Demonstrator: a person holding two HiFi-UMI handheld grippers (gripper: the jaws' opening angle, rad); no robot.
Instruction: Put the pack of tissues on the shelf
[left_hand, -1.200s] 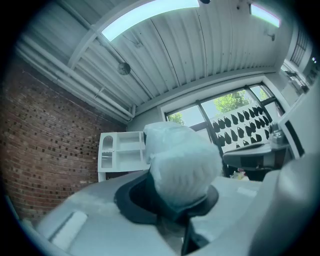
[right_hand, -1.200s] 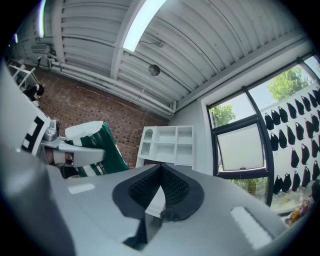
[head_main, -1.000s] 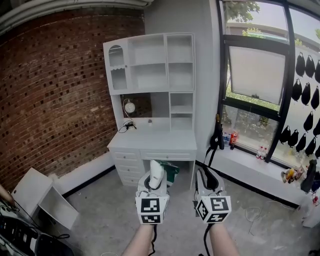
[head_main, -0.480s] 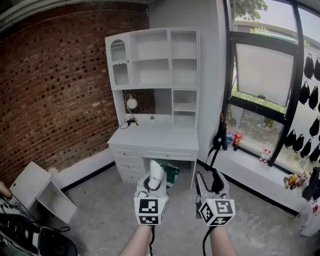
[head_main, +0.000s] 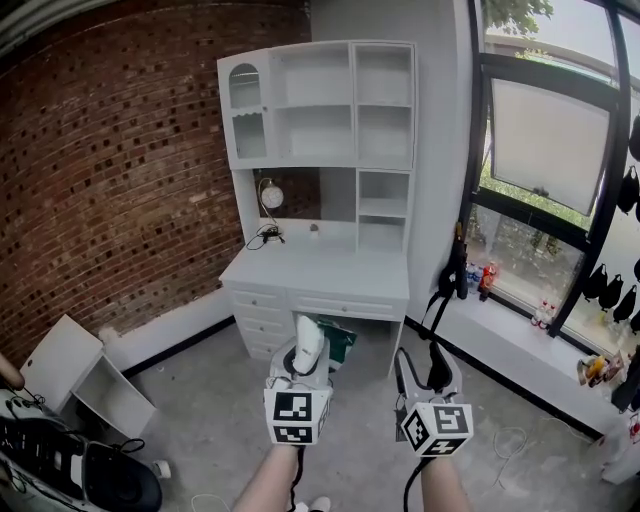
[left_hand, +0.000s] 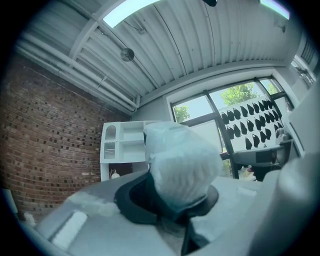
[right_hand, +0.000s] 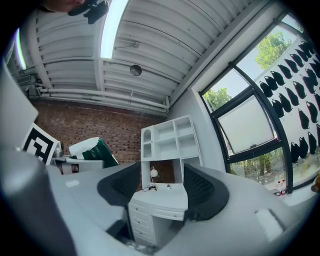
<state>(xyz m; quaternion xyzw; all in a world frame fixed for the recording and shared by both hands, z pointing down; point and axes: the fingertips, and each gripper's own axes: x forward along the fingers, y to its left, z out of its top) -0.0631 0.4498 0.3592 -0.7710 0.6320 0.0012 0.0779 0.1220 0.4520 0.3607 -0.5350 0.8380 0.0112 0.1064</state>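
The left tool (head_main: 303, 362) is clamped on the one pack of tissues (head_main: 311, 342), which stands up out of its jaws in a white wrap with a green part at its side. The pack's lower end is sunk between the dark pads, so how far down it reaches is hidden. In the left gripper view the pack fills the middle and covers the right half of the shelf (head_main: 320, 105), which stands well ahead of and above both tools. The right tool (head_main: 428, 368) holds nothing. Its jaws have just been opening and stand apart, and in the right gripper view the table (head_main: 320, 275) under the shelf shows in the gap between them. In the head view each of the two tools carries one marker cube, and the cubes hide the hands; only two forearms show, cut off by the lower edge. The shelf's upper block counts six open compartments. A small round white thing (head_main: 271, 196) at the back of the table is too small to identify.
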